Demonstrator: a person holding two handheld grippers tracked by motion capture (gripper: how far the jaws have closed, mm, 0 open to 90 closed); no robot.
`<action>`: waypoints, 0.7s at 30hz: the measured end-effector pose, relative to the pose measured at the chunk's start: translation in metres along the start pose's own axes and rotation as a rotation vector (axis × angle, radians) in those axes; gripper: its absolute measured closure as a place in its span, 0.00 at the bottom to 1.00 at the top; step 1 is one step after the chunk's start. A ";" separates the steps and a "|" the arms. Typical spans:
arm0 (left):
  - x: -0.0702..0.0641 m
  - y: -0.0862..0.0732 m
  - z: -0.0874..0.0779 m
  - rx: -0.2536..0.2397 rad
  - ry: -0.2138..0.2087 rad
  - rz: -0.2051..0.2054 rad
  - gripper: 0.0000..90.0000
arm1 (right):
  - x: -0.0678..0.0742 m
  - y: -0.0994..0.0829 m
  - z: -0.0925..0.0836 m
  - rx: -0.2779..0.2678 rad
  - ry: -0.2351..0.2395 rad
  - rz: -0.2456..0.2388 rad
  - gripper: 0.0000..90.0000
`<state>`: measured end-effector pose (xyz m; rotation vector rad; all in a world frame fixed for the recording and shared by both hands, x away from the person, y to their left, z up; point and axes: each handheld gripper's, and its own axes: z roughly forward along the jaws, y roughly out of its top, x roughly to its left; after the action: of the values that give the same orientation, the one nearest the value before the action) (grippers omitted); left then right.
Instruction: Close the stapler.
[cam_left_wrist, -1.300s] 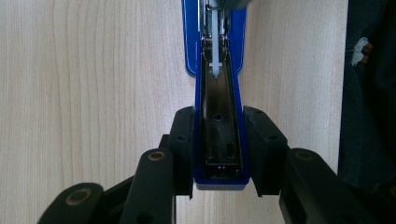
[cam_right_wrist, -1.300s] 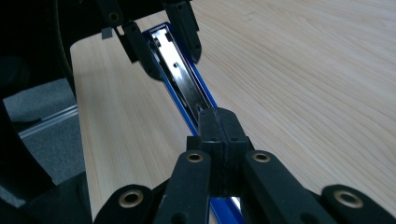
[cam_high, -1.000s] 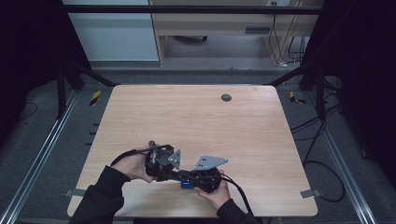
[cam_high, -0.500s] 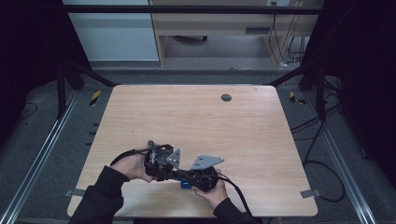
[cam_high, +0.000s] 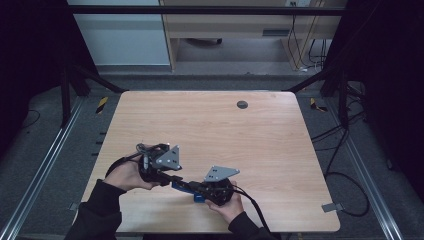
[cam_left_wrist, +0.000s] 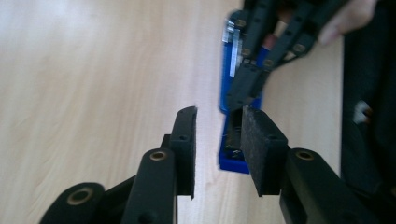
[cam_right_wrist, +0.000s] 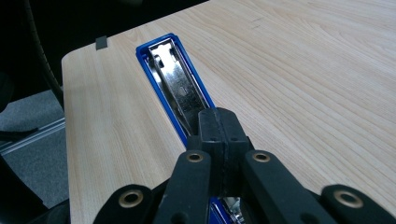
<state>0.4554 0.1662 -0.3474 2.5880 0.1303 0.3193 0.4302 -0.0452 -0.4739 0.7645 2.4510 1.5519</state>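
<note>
A blue stapler (cam_high: 186, 188) (cam_right_wrist: 161, 56) lies opened near the table's front edge, with its metal magazine (cam_right_wrist: 180, 91) bare. My right gripper (cam_right_wrist: 218, 116) (cam_high: 199, 190) is shut, its tips down on that magazine; whether they pinch a part I cannot tell. My left gripper (cam_left_wrist: 219, 116) (cam_high: 171, 178) hovers just left of the stapler (cam_left_wrist: 232, 156), open with nothing between the pads. Its jaws have just been closing a little. In the left gripper view, the right gripper (cam_left_wrist: 237, 99) reaches down onto the stapler's middle.
The wooden table (cam_high: 225, 135) has a small round grommet (cam_high: 242, 104) at the back. A person's hands hold both grippers close to the front edge. A black cable (cam_high: 252, 207) trails off the front from the right gripper.
My left gripper has lifted and drawn back to the left, away from the stapler and the right gripper. The right gripper and the stapler have stayed put.
</note>
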 end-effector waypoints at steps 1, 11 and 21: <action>0.001 -0.004 -0.003 -0.025 0.026 -0.023 0.74 | 0.000 0.000 0.000 0.000 0.001 -0.001 1.00; -0.006 -0.038 -0.004 -0.221 0.175 -0.223 0.81 | 0.000 0.001 0.000 0.004 0.000 -0.003 1.00; -0.015 -0.079 0.003 -0.326 0.335 -0.418 0.78 | 0.001 0.001 -0.001 0.012 -0.005 -0.005 1.00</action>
<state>0.4393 0.2305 -0.3935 2.1024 0.6685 0.5607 0.4298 -0.0448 -0.4722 0.7620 2.4589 1.5338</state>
